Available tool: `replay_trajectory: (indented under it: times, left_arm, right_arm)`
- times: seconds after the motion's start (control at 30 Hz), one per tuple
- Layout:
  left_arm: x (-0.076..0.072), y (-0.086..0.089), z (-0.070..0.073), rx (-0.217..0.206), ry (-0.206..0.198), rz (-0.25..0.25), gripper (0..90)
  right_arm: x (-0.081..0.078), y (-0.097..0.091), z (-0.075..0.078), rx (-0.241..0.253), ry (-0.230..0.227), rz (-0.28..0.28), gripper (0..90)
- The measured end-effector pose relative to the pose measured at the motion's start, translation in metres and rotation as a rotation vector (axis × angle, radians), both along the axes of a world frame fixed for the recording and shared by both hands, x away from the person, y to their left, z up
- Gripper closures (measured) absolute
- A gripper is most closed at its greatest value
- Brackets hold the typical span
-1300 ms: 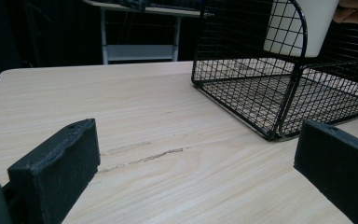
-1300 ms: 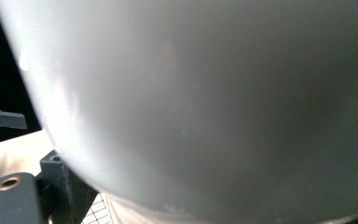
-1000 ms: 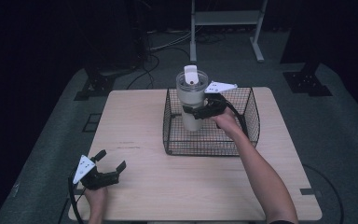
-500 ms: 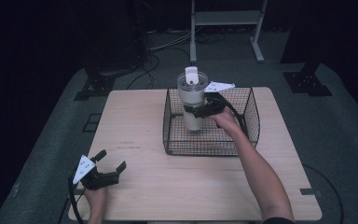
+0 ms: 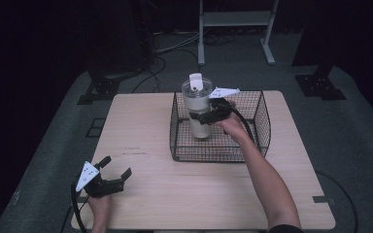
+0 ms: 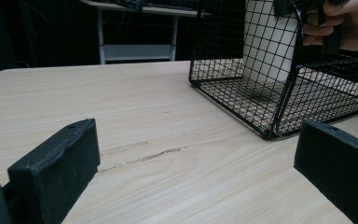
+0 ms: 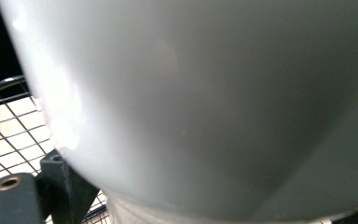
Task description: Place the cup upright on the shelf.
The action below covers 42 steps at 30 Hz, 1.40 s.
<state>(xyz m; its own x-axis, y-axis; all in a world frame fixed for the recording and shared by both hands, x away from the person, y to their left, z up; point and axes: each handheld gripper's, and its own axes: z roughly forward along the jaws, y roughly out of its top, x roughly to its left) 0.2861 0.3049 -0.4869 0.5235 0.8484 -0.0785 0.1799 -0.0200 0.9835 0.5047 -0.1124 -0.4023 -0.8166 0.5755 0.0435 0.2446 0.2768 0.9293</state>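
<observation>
At the near left corner of the pale wooden table (image 5: 145,194), the left hand-held gripper (image 5: 114,174) rests low on the surface, its two black jaws spread wide with nothing between them. The left gripper view shows the same thing from behind those jaws — bare wood grain in the gap, one jaw at each lower corner of the picture, and the basket farther off to the right.

Toward the middle and far side of the table stands the black wire basket (image 5: 260,141), open at the top. Inside it, close to its left wall, a cream-white tumbler (image 5: 197,104) stands upright on the mesh floor, its lid (image 5: 194,82) rising above the basket's rim with a flat tab sticking up from it.

To the right of the tumbler, the right hand-held gripper (image 5: 201,118) reaches in over the basket and is closed around the tumbler's body at about mid-height — the black jaws wrap both sides of the cup in the high view. In the right gripper view the tumbler's smooth pale wall (image 7: 205,102) sits pressed right up against the camera, with a jaw and some basket mesh at lower left. The person's right forearm (image 5: 267,179) stretches back from the basket to the table's near edge.
</observation>
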Motion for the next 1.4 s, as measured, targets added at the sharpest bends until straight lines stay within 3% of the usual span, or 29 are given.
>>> replay_trajectory:
  times: [0.6,0.77,1.4]
  left_arm:
    - [0.000,0.001,0.000,-0.004,-0.001,-0.006,0.0]
    - [0.000,0.001,0.000,-0.005,0.000,-0.007,0.0]
    - [0.000,0.000,0.000,0.006,0.001,-0.007,0.0]
  right_arm:
    - [0.006,0.003,-0.016,-0.025,0.044,-0.005,8.8]
    - [0.005,0.006,-0.018,-0.052,0.032,0.003,8.8]
    - [-0.001,-0.006,-0.024,-0.063,-0.023,0.041,7.9]
